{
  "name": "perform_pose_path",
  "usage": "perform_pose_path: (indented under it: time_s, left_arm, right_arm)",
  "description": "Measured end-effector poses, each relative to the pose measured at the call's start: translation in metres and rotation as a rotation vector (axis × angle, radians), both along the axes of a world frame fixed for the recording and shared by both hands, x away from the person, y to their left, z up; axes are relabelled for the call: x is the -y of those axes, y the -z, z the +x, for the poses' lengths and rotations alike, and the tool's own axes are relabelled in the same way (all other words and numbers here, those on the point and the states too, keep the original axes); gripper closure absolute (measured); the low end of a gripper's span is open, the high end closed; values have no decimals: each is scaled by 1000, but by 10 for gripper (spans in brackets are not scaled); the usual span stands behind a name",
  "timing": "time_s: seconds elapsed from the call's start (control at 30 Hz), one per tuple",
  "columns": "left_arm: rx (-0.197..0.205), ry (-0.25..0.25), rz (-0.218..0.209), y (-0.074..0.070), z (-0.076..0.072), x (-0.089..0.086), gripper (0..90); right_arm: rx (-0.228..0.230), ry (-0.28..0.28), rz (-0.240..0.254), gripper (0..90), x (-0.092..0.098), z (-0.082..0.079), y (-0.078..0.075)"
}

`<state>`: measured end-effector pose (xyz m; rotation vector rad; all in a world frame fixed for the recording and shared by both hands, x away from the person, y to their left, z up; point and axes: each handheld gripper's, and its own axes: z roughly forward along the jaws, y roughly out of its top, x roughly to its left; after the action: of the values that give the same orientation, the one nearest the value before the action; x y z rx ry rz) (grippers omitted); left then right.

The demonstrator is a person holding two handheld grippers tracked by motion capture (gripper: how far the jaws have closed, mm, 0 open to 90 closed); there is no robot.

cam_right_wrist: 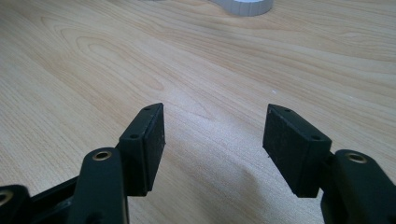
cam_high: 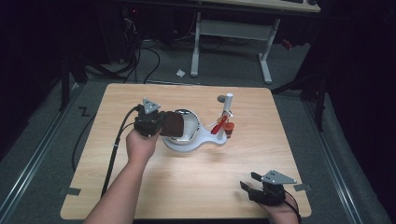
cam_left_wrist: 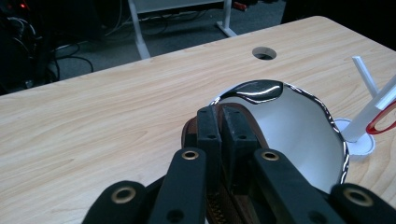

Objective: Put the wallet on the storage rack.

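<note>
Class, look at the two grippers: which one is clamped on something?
The left gripper, by the steel bowl: its jaws pinch a brown pouch. The right gripper rests open and empty.

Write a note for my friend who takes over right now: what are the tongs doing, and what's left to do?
Left tongs: shut on a brown pouch, holding it at the rim of the shiny bowl.
Right tongs: open, holding nothing, low over the table near its front right corner.
The bowl sits on a white stand mid-table; a white post with red pieces stands at the stand's right end.
Done: the pouch is picked up and brought to the bowl.
Left: probably lower the pouch into the bowl, then let go. The right tongs are free to help.
</note>
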<state>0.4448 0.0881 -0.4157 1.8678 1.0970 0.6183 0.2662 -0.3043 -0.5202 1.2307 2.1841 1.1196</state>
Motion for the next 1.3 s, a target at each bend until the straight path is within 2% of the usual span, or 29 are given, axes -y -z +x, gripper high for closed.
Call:
perform_pose_path:
  time_s: [0.23,0.53,0.7,0.93,1.3]
  left_arm:
    - [-7,-7,3,7,5,10,861]
    - [14,-12,13,7,5,19,850]
    - [15,-16,-3,9,5,20,847]
    - [10,-11,-46,8,7,17,690]
    - [-1,12,-81,7,2,9,564]
  right_arm:
    - [1,-3,2,390,0,0,0]
    - [2,-2,2,390,1,0,0]
    - [4,-2,3,390,1,0,0]
    - [3,-2,4,390,1,0,0]
    - [-1,-7,3,391,-1,0,0]
